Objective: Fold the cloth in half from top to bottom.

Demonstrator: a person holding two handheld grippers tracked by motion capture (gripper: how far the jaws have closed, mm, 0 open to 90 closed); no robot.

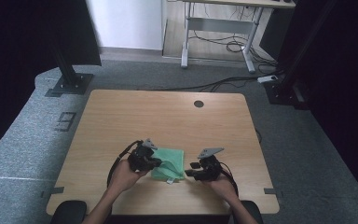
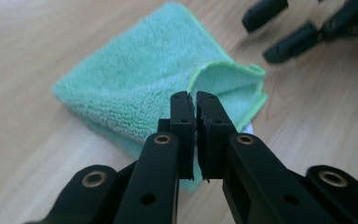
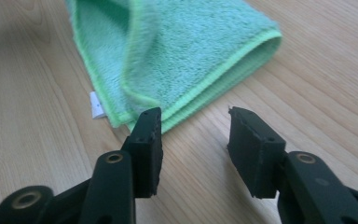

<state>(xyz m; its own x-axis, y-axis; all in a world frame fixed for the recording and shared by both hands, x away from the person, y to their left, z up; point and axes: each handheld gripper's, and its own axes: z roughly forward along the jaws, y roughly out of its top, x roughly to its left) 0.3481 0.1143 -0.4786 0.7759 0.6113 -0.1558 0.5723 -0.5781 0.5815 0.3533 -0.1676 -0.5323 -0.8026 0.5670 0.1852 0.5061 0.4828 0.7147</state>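
Note:
A folded green microfibre cloth (image 1: 171, 161) lies on the wooden table (image 1: 121, 121) near its front edge, between my two grippers. My left gripper (image 2: 195, 100) is shut on a raised edge of the cloth (image 2: 135, 88), and the top layer stands up as a flap at the jaw tips. In the high view the left gripper (image 1: 156, 163) sits over the cloth's left side. My right gripper (image 3: 193, 126) is open with nothing between its jaws, just short of the cloth's folded corner (image 3: 191, 51). It rests to the right of the cloth (image 1: 192, 171). A white tag (image 3: 95, 105) sticks out from the cloth's hem.
A round cable hole (image 1: 199, 103) sits at the table's far edge. Black stand bases (image 1: 70, 81) stand on the grey carpet at both back corners. A desk frame (image 1: 216, 28) and cables lie further back. Bare wood stretches beyond the cloth.

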